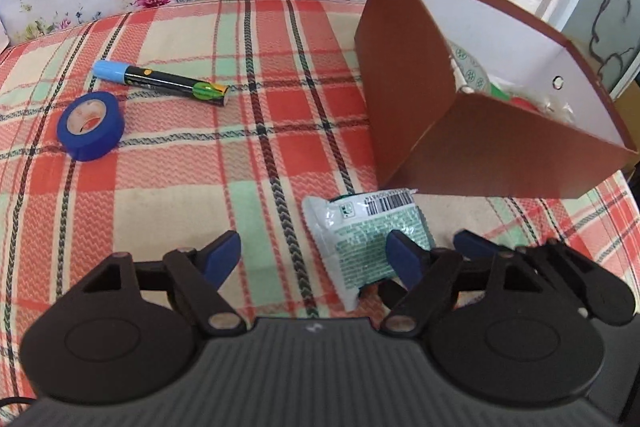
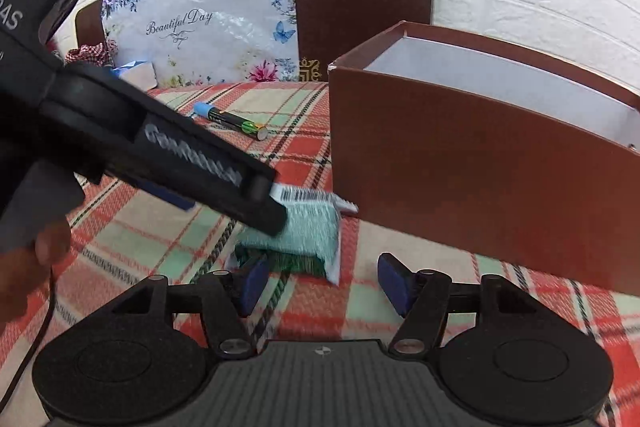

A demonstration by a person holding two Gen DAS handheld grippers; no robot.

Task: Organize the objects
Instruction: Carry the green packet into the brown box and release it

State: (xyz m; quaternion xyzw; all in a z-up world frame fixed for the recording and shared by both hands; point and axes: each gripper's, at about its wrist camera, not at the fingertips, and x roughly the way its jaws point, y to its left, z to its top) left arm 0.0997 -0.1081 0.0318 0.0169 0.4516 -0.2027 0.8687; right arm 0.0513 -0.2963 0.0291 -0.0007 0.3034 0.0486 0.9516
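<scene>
In the left wrist view, the left gripper (image 1: 316, 259) hangs with its jaws spread wide and nothing pressed between them, above one green-and-white packet (image 1: 362, 239) that lies on the plaid cloth (image 1: 168, 187) just beside one brown box (image 1: 404, 115); further away I count one marker (image 1: 160, 83) and one roll of blue tape (image 1: 91, 126), near each other. In the right wrist view, the right gripper (image 2: 324, 285) is also released, its two blue pads apart with only cloth between them, the same packet (image 2: 308, 231) lies just ahead of them, and the left gripper's black body (image 2: 160, 147) crosses above it.
</scene>
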